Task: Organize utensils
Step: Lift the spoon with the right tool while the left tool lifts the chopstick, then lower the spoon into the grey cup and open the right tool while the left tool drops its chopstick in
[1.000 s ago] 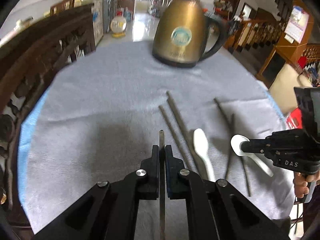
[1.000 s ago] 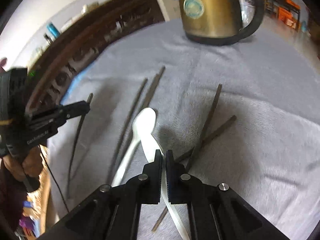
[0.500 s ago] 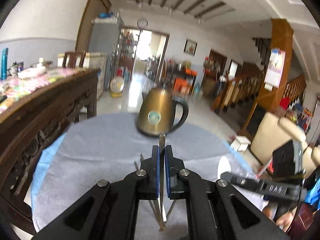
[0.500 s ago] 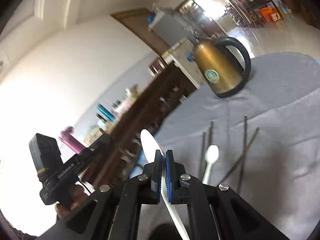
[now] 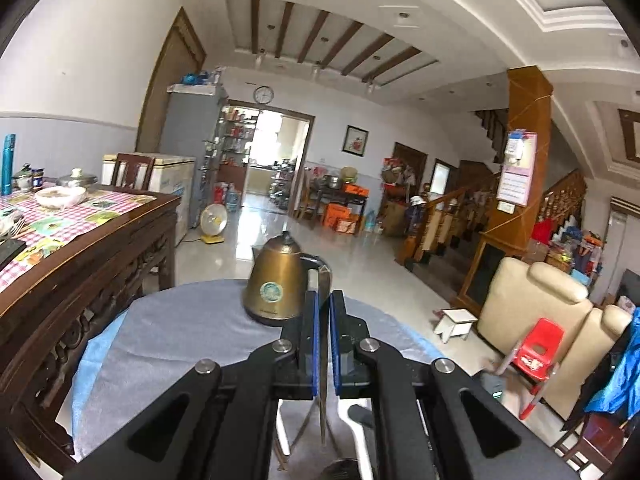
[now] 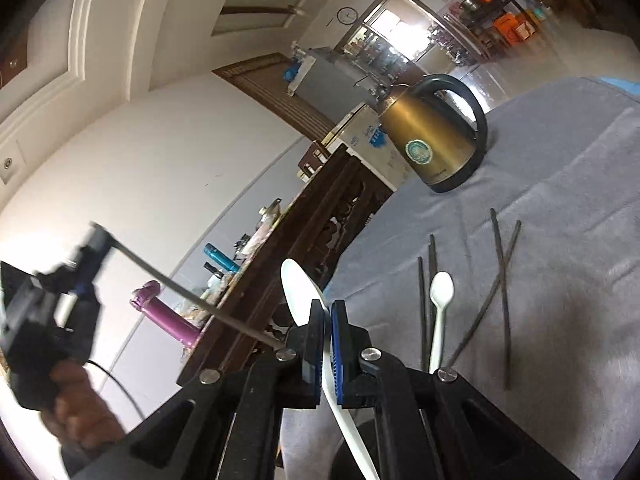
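Right wrist view: we are clamping a white spoon [image 6: 298,292] in our right gripper [image 6: 327,312], our left gripper [image 5: 323,300] pinching a chopstick [image 5: 323,344], remaining utensils lying at three o'clock beside the kettle [image 6: 430,140]

Black two-finger grippers, blue pads, silver screws.
Left gripper [image 5: 324,304]: matte black angled linkage arms, four round silver screw heads, blue-lined inner faces on jaws. Right gripper [image 6: 328,308]: same black build, blue ribbed pads, silver screws. Left gripper seen from right wrist: boxy black body, thin black cable [image 6: 116,384] looping below, bare hand [image 6: 80,412] on grip.
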`<state>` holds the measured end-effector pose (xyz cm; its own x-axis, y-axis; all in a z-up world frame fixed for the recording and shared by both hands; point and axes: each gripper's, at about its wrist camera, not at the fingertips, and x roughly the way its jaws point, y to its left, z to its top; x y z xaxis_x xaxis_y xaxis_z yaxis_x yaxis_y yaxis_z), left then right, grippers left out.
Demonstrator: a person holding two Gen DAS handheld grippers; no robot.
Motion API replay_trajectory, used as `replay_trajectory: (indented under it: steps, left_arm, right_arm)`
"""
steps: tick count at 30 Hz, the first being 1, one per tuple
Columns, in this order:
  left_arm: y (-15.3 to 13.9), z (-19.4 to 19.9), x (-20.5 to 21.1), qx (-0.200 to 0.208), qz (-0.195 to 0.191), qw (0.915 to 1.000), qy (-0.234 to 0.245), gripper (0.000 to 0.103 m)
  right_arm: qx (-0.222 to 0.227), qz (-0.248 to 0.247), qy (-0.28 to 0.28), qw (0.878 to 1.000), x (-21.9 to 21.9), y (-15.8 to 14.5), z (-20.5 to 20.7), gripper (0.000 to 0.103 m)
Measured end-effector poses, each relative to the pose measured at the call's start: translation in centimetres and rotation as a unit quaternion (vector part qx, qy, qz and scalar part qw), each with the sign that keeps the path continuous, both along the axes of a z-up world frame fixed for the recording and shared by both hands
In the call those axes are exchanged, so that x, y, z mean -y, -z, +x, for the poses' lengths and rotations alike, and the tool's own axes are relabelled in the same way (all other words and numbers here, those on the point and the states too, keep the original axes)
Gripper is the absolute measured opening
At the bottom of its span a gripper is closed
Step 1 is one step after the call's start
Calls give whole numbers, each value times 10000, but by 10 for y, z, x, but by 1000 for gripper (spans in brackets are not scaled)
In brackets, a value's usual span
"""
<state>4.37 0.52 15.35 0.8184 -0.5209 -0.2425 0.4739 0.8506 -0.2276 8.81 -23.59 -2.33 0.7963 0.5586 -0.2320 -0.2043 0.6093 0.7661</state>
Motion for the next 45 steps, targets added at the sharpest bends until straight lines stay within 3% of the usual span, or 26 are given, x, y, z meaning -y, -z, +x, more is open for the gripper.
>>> replay_trajectory:
  steps: [8,15,21,23,24,25,27,33,36,45]
  left_arm:
    - [3,-22,10,-266,161,9991,274,5]
    - [33,-23,23,-700,565,9955,295,5]
    - [63,-16,32,-1261,971,9868,314,5]
    - [73,-15,30,-1449,988,9837,397,11]
    - [76,-15,28,-1511,968,9829,425,22]
    - [78,-16,27,-1547,963,9824,413,39]
    - [79,-18,20,-1512,933,9836,300,54]
    - [85,-16,-2,-1522,884,9844,-40,55]
    - [91,-10,-10,-1610,959,9818,-304,61]
    - [122,14,-26,-2028,1556,9598,-1164,65]
  right_arm:
    - [-54,87,165,9998,6,10,-16,5]
    - [-67,-63,129,9999,3,14,-31,5]
    - [-39,-257,-45,9997,3,10,-48,8]
    - [-68,-328,-109,9994,2,8,-52,10]
    - [-100,-405,-118,9991,3,7,-55,23]
    - [-116,-439,-109,9989,4,6,-57,51]
    - [-91,-436,9,9990,9,4,-63,80]
    - [165,-472,470,9976,27,-9,-77,79]
    - [134,-561,630,9963,33,-11,-78,79]
    - [-146,-831,949,9919,44,-9,-74,72]
